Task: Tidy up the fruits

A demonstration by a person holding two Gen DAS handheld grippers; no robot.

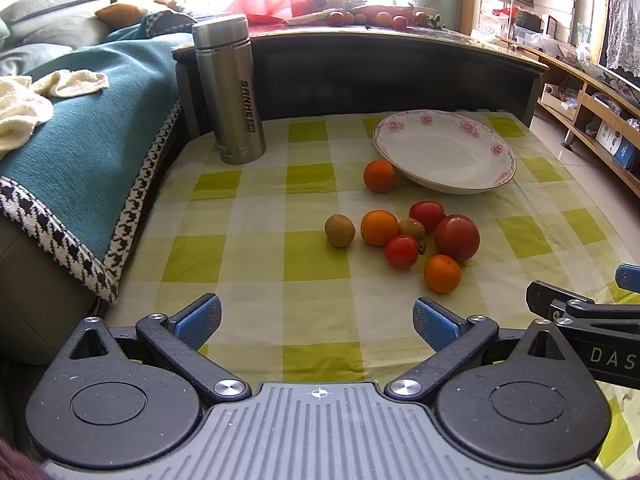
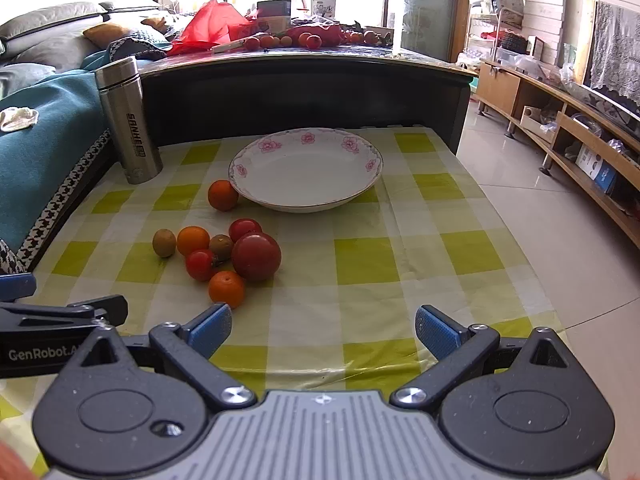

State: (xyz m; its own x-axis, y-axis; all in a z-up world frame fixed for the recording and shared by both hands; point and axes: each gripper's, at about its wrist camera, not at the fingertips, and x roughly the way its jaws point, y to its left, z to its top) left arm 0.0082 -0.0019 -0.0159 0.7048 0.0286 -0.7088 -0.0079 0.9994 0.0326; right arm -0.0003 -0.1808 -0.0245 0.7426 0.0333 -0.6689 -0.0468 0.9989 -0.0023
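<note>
Fruits sit clustered (plate empty) on the checked table; left tool and right tool both spread wide, holding nothing.

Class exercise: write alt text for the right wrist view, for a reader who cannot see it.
An open right gripper hovers over a green-checked tablecloth, facing an empty floral plate. Eight small fruits lie loose before the plate: one orange touches its rim, and the other seven cluster nearer the gripper. A steel flask stands at back left.
</note>
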